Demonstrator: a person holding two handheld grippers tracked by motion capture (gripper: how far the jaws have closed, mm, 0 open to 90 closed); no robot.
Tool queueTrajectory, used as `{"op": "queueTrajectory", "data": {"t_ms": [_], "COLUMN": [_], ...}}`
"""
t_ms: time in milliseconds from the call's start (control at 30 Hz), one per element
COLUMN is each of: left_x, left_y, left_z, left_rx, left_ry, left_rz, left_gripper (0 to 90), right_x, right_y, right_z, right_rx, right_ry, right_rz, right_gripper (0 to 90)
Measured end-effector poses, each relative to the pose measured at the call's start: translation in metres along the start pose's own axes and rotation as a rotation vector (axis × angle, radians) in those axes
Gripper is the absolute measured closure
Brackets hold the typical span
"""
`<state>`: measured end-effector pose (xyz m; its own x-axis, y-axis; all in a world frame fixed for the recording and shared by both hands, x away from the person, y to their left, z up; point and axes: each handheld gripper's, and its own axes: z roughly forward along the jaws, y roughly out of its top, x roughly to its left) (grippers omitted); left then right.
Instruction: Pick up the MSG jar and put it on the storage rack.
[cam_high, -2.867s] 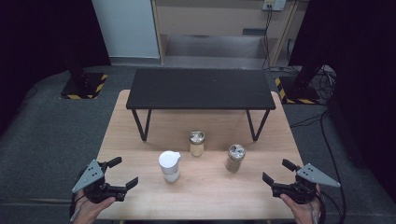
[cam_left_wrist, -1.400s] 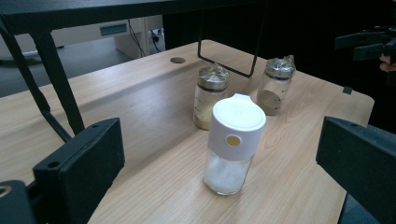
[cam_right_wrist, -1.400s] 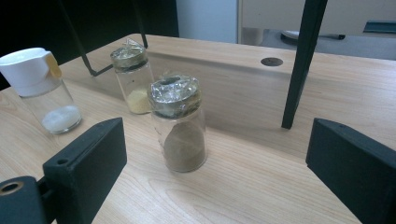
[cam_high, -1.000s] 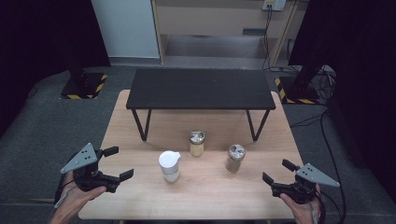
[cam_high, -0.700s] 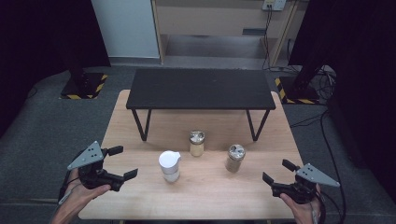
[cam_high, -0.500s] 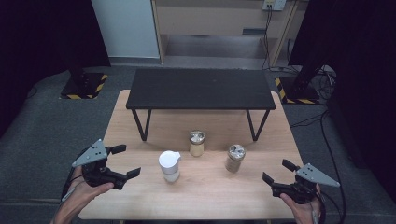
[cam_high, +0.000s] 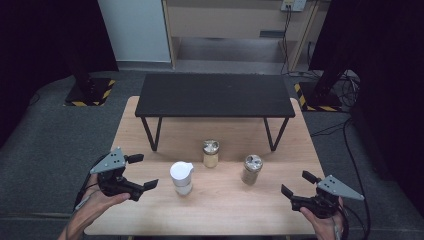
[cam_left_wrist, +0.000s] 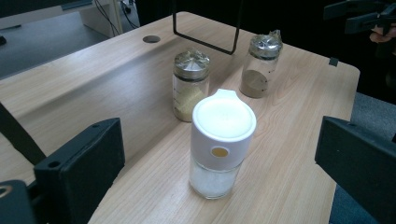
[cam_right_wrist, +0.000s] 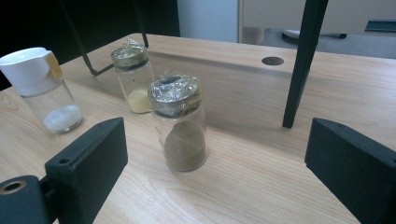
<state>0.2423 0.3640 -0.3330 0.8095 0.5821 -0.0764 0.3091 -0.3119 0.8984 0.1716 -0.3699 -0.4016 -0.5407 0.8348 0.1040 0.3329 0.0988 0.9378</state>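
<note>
Lower left of the high view, the left gripper (cam_high: 141, 173) hovers with jaws spread wide, just left of the white-capped shaker (cam_high: 181, 177) standing upright at lower centre. Right of it stand the yellow-powder jar (cam_high: 210, 153) and brown-powder jar (cam_high: 251, 169), and at lower right the right gripper (cam_high: 297, 184) waits, jaws spread too.

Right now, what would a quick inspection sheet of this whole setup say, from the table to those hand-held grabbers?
Surface: wooden table, with a black bench standing on its far half.
Job's things: white-capped shaker upright, white grains at the bottom; left gripper points at it, apart.
Clutter: two foil-topped jars, one with yellow powder, one with brown powder, both upright.
Grippers: left open, fingers wide; right gripper open, facing the brown jar, touching nothing.
Cables: loose leads on the floor far right.
Surroundings: grey carpet, striped floor marks, dark curtains.
</note>
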Motion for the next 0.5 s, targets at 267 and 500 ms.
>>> {"op": "queueTrajectory", "data": {"t_ms": [267,500], "left_x": [0.002,0.004], "left_y": [0.005,0.007], "left_z": [0.012,0.021], "left_rx": [0.024,0.04], "left_ry": [-0.015,-0.03], "left_rz": [0.009,0.012], "left_gripper": [0.6,0.7], "right_x": [0.0,0.0], "right_y": [0.0,0.0], "right_z": [0.0,0.0], "right_rx": [0.0,0.001], "right_ry": [0.0,0.001], "right_rz": [0.0,0.0], "right_gripper": [6.4,6.5]}}
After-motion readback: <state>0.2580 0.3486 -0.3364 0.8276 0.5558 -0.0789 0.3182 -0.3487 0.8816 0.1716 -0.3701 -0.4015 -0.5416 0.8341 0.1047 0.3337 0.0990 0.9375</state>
